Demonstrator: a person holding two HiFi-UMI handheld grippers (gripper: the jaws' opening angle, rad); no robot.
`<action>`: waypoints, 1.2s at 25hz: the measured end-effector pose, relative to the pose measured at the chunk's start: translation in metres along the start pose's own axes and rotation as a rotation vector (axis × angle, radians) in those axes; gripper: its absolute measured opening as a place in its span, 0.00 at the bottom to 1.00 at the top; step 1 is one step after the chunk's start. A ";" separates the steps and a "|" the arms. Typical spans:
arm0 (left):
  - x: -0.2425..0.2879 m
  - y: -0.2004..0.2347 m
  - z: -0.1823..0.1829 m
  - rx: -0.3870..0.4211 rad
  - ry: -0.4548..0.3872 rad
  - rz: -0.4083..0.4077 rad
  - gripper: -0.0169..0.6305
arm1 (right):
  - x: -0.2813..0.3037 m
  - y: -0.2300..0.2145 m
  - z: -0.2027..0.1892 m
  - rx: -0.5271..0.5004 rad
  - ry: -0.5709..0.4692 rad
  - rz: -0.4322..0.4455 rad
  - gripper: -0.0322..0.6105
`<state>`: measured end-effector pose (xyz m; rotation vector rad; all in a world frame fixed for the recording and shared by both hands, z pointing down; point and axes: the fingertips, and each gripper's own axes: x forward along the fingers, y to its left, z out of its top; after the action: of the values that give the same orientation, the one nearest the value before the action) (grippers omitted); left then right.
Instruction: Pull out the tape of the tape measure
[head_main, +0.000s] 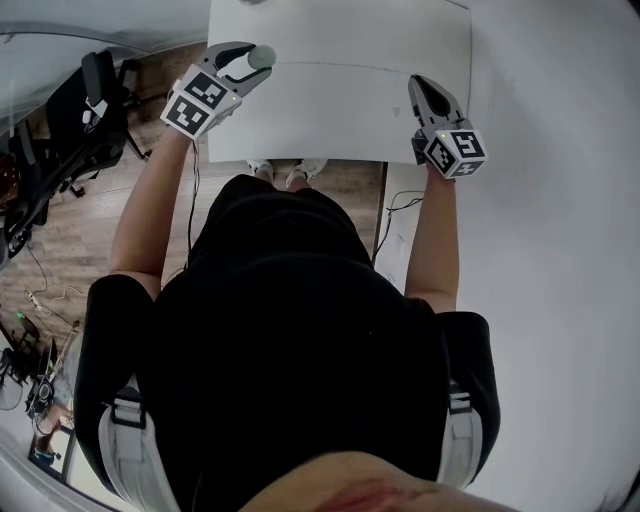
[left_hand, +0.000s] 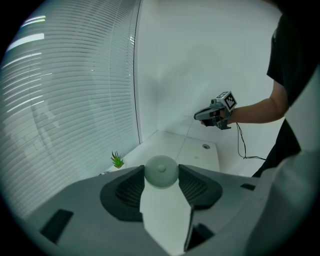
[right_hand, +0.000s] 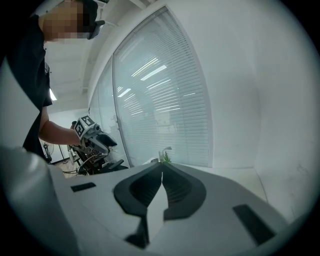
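The fingers of the left gripper clamp the round pale tape measure above the white table. From it the thin tape runs straight rightward to the right gripper, whose jaws are pressed together (seemingly on the tape's end). Pulling out more likely means drawing the right hand along that line, away from the tape measure

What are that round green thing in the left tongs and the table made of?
The tape measure case: seemingly smooth matte plastic, evenly pale green, moulded round with a centre button. The table: probably white laminate or painted board; flat, matte, no visible grain.
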<state>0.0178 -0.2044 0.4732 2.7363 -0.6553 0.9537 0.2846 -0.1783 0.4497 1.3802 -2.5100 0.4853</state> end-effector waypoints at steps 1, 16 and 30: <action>0.000 0.000 0.000 -0.002 -0.001 0.001 0.37 | -0.001 -0.002 0.000 0.001 0.000 -0.002 0.06; 0.008 0.000 -0.009 -0.025 -0.009 0.015 0.37 | 0.002 -0.001 -0.008 0.017 0.011 0.009 0.06; 0.022 -0.019 -0.017 -0.028 -0.012 -0.004 0.37 | 0.006 0.012 -0.027 0.039 0.023 0.040 0.06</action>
<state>0.0327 -0.1906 0.4997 2.7199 -0.6597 0.9214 0.2728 -0.1662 0.4746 1.3324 -2.5273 0.5581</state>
